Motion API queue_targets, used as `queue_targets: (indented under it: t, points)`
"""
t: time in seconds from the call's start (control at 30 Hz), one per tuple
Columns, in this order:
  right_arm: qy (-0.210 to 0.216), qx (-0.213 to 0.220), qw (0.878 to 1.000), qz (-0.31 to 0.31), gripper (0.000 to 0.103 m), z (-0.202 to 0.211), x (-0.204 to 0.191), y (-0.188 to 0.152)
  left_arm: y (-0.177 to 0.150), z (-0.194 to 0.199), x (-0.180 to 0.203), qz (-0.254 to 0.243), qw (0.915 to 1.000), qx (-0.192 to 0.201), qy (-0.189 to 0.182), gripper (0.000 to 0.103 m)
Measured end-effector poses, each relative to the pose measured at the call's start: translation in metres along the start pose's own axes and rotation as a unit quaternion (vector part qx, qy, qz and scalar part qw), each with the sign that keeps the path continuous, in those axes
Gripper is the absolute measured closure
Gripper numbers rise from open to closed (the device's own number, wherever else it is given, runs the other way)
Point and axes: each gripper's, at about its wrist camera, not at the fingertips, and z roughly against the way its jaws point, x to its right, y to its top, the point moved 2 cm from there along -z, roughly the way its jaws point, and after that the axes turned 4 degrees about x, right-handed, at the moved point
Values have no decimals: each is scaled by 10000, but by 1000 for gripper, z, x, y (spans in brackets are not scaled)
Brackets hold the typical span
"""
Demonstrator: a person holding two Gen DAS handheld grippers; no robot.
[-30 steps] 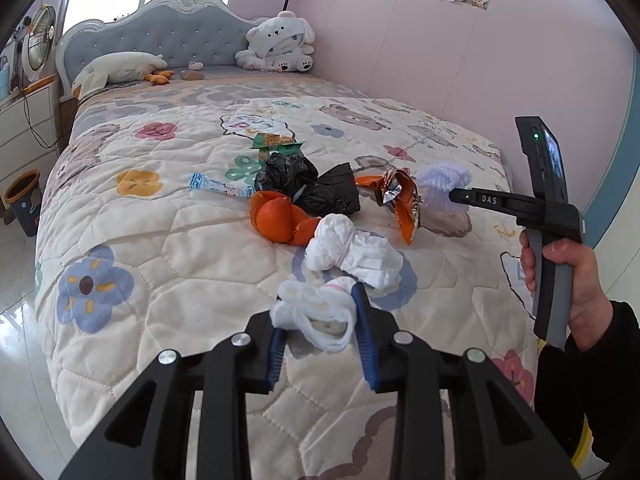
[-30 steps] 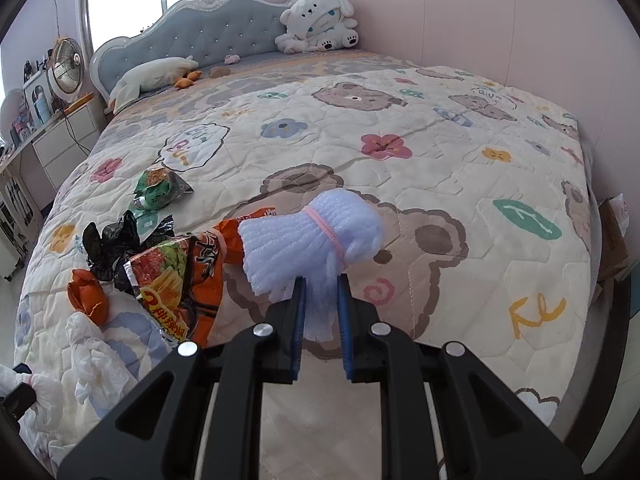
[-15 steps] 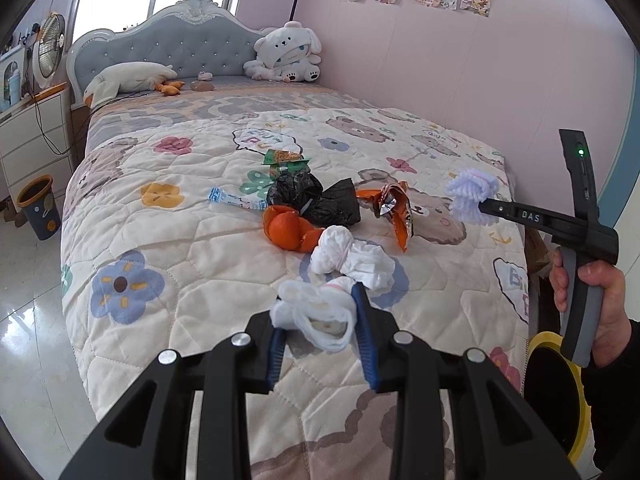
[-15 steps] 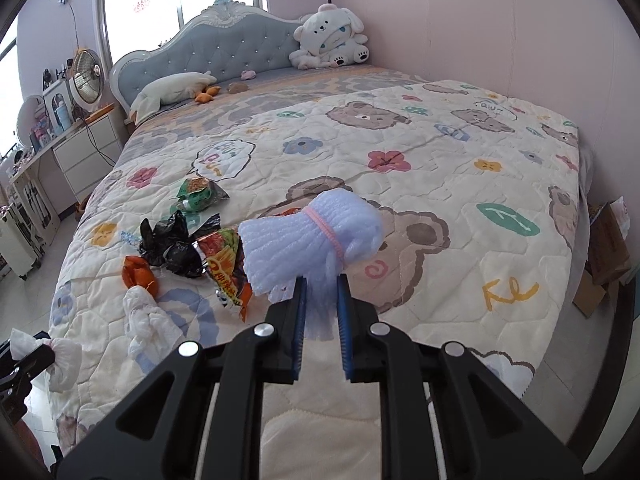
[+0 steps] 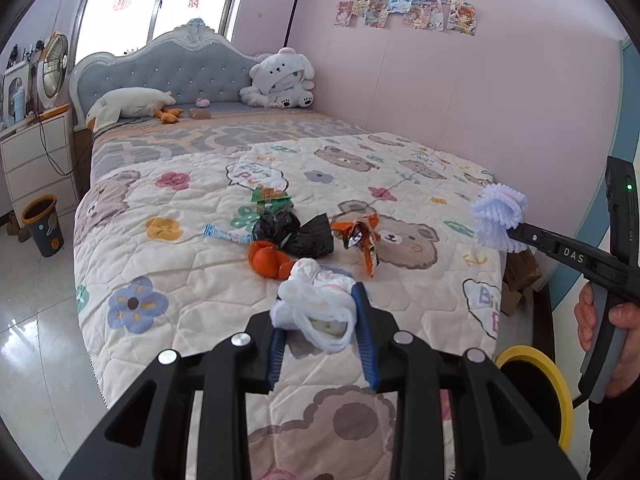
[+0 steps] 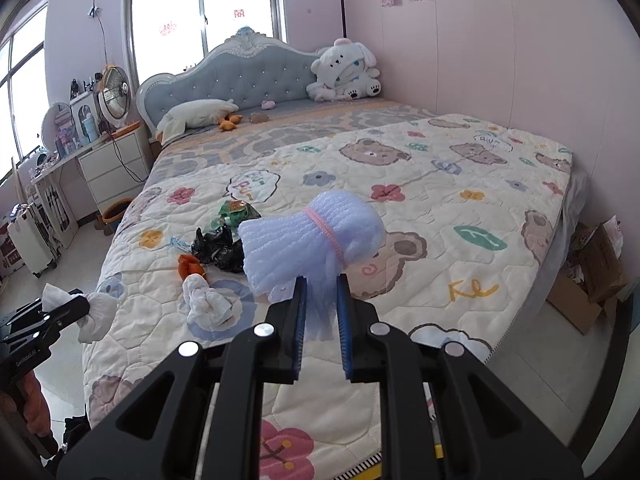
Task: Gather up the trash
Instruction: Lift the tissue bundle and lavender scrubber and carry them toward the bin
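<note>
My left gripper (image 5: 322, 322) is shut on a crumpled white tissue wad (image 5: 316, 312), held above the foot of the bed; it also shows in the right wrist view (image 6: 96, 312). My right gripper (image 6: 321, 300) is shut on a white foam fruit net (image 6: 312, 240) tied with a pink band, also seen in the left wrist view (image 5: 498, 216). Trash lies on the quilt: a black plastic bag (image 5: 296, 232), an orange peel (image 5: 268, 260), an orange snack wrapper (image 5: 362, 236), a green packet (image 5: 270, 196), a blue wrapper (image 5: 220, 234) and another white tissue (image 6: 208, 300).
A yellow-rimmed black bin (image 5: 536, 392) stands on the floor at the bed's foot, below the right gripper. A small dark bin (image 5: 42, 224) stands by the white nightstand (image 5: 36, 160). A cardboard box (image 6: 588, 280) sits by the wall. Pillows and a plush toy (image 5: 280, 80) lie at the headboard.
Both grippers have pulled back and up from the bed with their loads. The trash pile looks farther away, and the yellow-rimmed bin has come into the left wrist view.
</note>
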Motion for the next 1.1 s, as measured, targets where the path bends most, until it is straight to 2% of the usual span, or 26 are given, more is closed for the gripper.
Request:
queue_targets:
  t: [0.27, 0.57, 0.87, 1.1]
  points:
    - [-76, 421, 9991, -19, 89, 76, 18, 11, 18, 28, 47, -214, 9989, 319, -279, 74]
    - [-332, 567, 9976, -235, 89, 140, 60, -7, 17, 42, 114, -597, 9946, 362, -774, 74]
    - [-665, 564, 9949, -516, 89, 189, 104, -40, -2, 38, 170, -877, 9880, 150, -1266, 74]
    - [-744, 378, 9937, -746, 89, 206, 124, -69, -29, 26, 200, -1115, 9822, -148, -1502, 74]
